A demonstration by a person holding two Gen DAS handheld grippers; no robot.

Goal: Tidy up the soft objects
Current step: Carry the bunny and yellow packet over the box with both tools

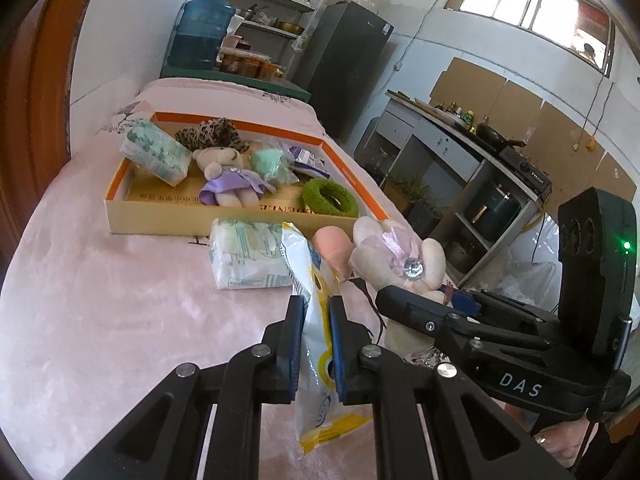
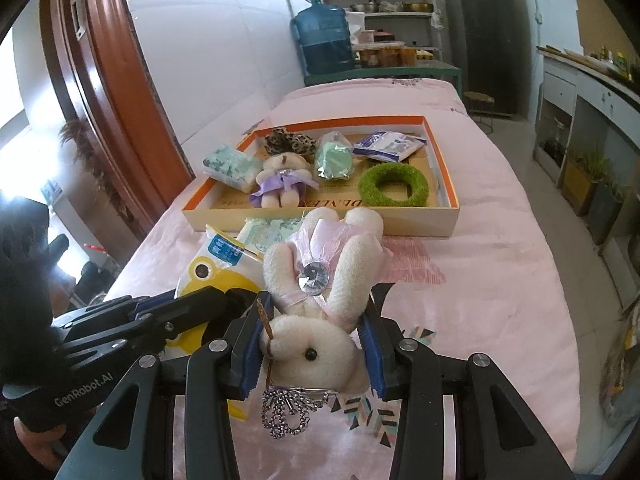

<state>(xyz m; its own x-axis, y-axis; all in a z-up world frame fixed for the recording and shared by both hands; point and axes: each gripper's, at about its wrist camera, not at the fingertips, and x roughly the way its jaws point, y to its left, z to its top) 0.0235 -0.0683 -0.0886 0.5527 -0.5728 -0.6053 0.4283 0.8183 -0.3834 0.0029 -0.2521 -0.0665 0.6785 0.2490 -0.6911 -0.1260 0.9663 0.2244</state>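
Note:
My left gripper (image 1: 316, 312) is shut on a white and yellow plastic packet (image 1: 316, 320), held upright above the pink bedspread. My right gripper (image 2: 316, 316) is shut on a cream plush rabbit (image 2: 320, 276) in a pink dress with a crystal; the rabbit also shows in the left wrist view (image 1: 396, 256). The orange-rimmed cardboard tray (image 2: 320, 220) lies ahead. It holds a bear in a purple dress (image 2: 282, 186), a green ring (image 2: 394, 186), a mint sponge (image 2: 334, 160), a leopard-print piece (image 2: 288, 140), a tissue pack (image 2: 230, 166) and a blue-white sachet (image 2: 386, 146).
A tissue pack (image 1: 248, 256) and a pink soft piece (image 1: 334, 248) lie on the bedspread (image 1: 120, 320) just in front of the tray. A water jug (image 2: 324, 38), shelves and a dark fridge (image 2: 478, 32) stand behind the bed. A kitchen counter (image 1: 480, 140) runs along the right.

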